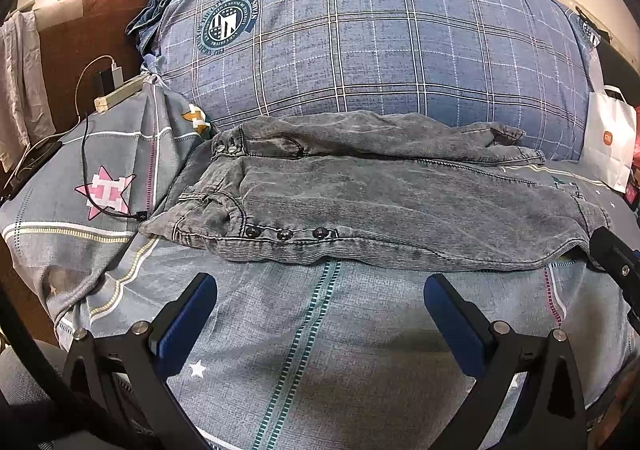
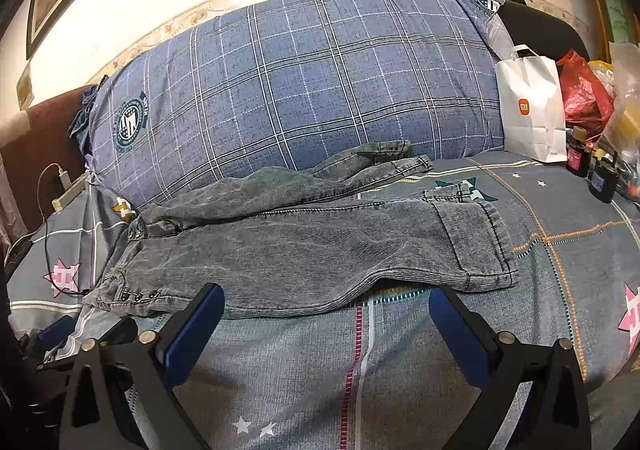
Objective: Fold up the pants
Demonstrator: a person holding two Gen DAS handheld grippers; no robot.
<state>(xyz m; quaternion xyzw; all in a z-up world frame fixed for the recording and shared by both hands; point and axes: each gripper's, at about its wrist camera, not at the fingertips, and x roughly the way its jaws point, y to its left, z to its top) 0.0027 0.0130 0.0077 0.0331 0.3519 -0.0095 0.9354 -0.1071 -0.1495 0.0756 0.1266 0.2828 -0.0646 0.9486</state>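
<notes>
The left gripper [image 1: 320,302] hovers with its blue-padded black fingers [image 1: 188,314] spread wide apart and nothing between them, tilted down over the bare bedsheet just short of the pants. The right gripper [image 2: 326,314] hangs the same way, fingers [image 2: 460,324] fully apart and empty, its left finger tip just at the near hem of the fabric. Beyond them, a pair of grey acid-washed corduroy pants [image 1: 400,206] lies flat across the bed, waistband with its dark snap buttons [image 1: 286,234] toward the left, legs running to the right; the far leg is rumpled against a large blue plaid pillow [image 1: 360,34]. The bed wears a grey-blue sheet with stars and coloured stripes [image 1: 312,350]. A black cable [image 1: 90,178] trails over the sheet at the left, and a white paper shopping bag [image 2: 530,106] stands at the right beside a red plastic bag [image 2: 586,94].
</notes>
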